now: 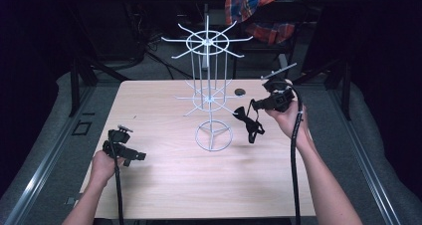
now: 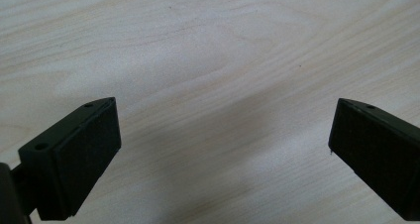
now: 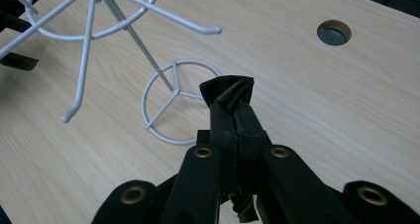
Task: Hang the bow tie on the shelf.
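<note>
A white wire display rack [image 1: 209, 85] with two tiers of hooks stands on a ring base in the middle of the wooden table [image 1: 164, 185]. My right gripper [image 1: 253, 105], held above the table to the right of the rack, is shut on a black fabric strap [image 1: 250, 124] that dangles from its jaws. In the right gripper view the jaws [image 3: 233, 105] pinch a folded end of the strap [image 3: 225, 87] just short of the rack's base ring [image 3: 168, 102]. My left gripper [image 1: 135, 156] rests low at the table's left, and its jaws [image 2: 223, 115] stand wide open over bare wood.
A round cable hole [image 1: 240, 91] sits in the table behind the right gripper, also seen as the hole [image 3: 334, 32]. Lower rack hooks [image 3: 148, 16] reach out near the right gripper. A plaid cloth [image 1: 259, 8] lies beyond the table's far edge.
</note>
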Motion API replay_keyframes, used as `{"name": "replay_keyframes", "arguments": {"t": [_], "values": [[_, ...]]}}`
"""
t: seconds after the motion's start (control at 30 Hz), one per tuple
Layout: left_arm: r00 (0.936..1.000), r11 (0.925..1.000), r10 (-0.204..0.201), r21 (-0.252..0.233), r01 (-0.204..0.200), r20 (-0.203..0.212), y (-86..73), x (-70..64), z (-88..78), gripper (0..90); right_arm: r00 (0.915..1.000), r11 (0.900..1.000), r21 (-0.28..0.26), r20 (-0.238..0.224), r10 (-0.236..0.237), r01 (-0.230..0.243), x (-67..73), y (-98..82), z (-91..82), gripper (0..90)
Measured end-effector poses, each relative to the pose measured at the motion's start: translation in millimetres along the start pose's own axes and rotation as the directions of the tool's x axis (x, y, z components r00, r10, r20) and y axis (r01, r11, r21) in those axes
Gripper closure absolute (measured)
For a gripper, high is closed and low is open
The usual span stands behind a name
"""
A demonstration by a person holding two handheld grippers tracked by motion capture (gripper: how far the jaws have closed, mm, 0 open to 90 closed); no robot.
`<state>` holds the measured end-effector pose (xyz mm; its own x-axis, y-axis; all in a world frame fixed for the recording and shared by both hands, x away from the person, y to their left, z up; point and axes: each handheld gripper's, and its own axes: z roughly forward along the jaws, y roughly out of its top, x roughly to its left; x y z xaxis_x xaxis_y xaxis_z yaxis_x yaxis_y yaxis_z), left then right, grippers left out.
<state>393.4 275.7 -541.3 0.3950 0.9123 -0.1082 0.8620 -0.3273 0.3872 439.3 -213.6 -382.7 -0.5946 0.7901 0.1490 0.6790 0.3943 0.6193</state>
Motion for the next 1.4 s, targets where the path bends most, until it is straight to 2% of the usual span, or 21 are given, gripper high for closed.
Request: {"name": "replay_keyframes", "arguments": {"t": [0.5,0.73,1.0,1.4], "values": [[1.0,1.0,0.0,-0.001,0.0,0.004,0.3,-1.3,-0.7,0.0,0.9996,1.0,-0.024,0.025,-0.016,0.017,3.6,20.0,-7.0,89.3],[1.0,1.0,0.001,-0.001,-0.001,0.005,0.4,-1.2,-0.5,0.0,0.9992,0.999,-0.028,0.035,-0.021,0.022,4.3,27.5,-6.3,89.2],[1.0,1.0,0.002,-0.001,-0.002,0.004,0.5,-1.3,-0.5,0.0,0.9987,1.0,-0.009,0.048,-0.018,0.018,2.6,33.7,-2.3,89.3],[1.0,1.0,0.0,-0.001,0.0,0.004,0.2,-0.6,-0.8,0.0,0.9983,0.999,-0.03,0.056,-0.016,0.018,3.4,41.5,-0.3,89.3]]}}
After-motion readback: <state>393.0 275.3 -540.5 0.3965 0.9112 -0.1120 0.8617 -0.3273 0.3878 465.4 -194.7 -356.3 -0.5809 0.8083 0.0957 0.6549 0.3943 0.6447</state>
